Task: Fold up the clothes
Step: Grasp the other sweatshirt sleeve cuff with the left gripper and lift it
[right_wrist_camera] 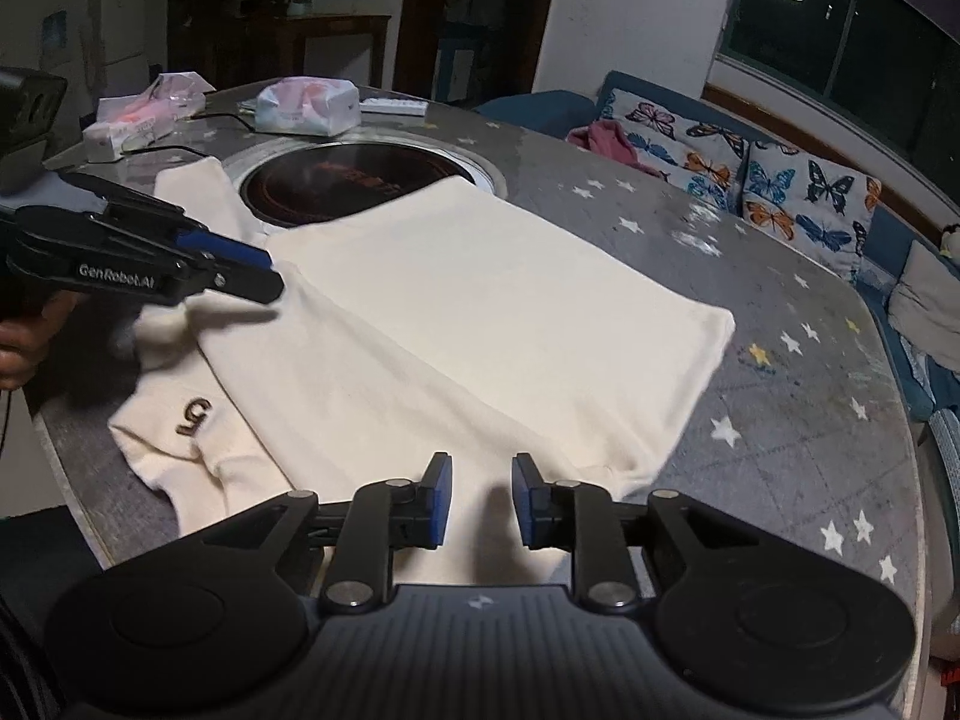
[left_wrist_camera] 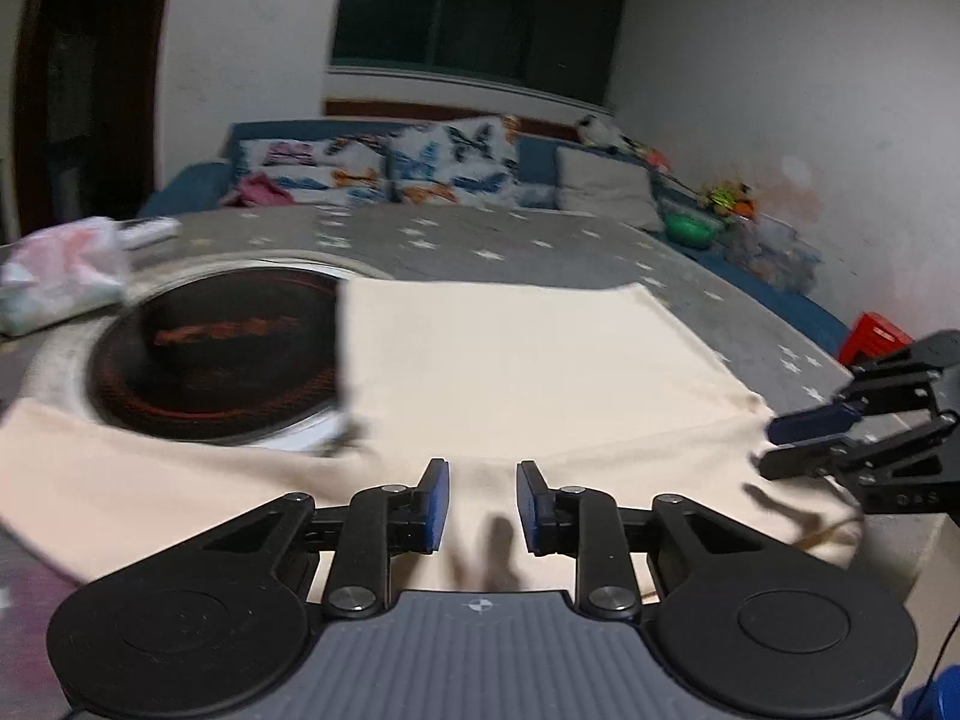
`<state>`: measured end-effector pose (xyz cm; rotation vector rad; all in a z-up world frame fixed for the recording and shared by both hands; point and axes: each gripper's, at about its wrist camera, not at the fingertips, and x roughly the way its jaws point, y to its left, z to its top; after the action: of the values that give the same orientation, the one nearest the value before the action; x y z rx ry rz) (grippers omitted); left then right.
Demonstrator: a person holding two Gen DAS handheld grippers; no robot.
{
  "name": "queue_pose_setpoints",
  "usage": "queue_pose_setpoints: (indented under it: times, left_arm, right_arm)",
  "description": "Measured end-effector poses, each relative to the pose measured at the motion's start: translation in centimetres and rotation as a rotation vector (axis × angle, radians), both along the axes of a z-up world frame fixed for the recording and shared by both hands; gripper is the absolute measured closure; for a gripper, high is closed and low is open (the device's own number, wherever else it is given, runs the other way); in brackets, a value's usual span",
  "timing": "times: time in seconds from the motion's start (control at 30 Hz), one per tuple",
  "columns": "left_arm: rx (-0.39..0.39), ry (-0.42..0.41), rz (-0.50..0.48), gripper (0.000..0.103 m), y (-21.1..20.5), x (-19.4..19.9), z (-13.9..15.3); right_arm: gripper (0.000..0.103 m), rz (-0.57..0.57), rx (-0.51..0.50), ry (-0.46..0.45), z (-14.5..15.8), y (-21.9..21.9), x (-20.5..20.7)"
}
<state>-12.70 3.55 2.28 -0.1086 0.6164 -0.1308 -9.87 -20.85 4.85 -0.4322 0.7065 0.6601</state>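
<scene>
A cream T-shirt [right_wrist_camera: 456, 324] lies across the middle of both views, one side panel already laid over the body so that a straight fold edge runs diagonally from centre-left toward the lower right of the right wrist view; this reads as a fold partway done. Its small embroidered logo [right_wrist_camera: 195, 415] shows on the lower-left flap. The left gripper [left_wrist_camera: 483, 504] hovers over the near hem with its tongs apart and nothing between them, probably lining up for the next pinch. The right gripper [right_wrist_camera: 480, 498] likewise hangs above the shirt's near edge, tongs apart and empty. The shirt rests on a round grey table [right_wrist_camera: 810, 396] printed with stars, partly covering a dark built-in induction cooktop [right_wrist_camera: 354, 186] at upper centre-left. Tissue packs [right_wrist_camera: 309, 105] sit at the table's far rim. Behind, at right, a blue sofa [right_wrist_camera: 606, 96] holds butterfly-print cushions [right_wrist_camera: 798, 192] under a dark window [right_wrist_camera: 852, 54].
</scene>
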Motion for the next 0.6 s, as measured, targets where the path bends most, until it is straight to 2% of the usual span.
queue_pose_setpoints:
  times: [0.17, 0.27, 0.5, 0.6]
  left_arm:
    - [0.028, -0.014, 0.139, 0.074, 3.5, -1.4, 0.8]
    - [0.021, -0.003, 0.274, 0.074, 6.8, -1.9, 0.9]
    - [0.053, 0.021, 0.560, 0.059, 12.7, -2.2, 0.6]
    - [0.023, 0.035, 0.579, 0.059, 14.1, -1.6, 0.3]
  right_arm:
    - [0.082, 0.074, -0.009, -0.023, 0.2, 2.6, -0.3]
    - [0.082, 0.132, -0.008, -0.034, 0.2, 4.8, -0.4]
    - [0.082, 0.267, -0.041, -0.020, -0.5, 10.0, -0.5]
    - [0.082, 0.289, -0.061, -0.012, -1.0, 11.3, -0.6]
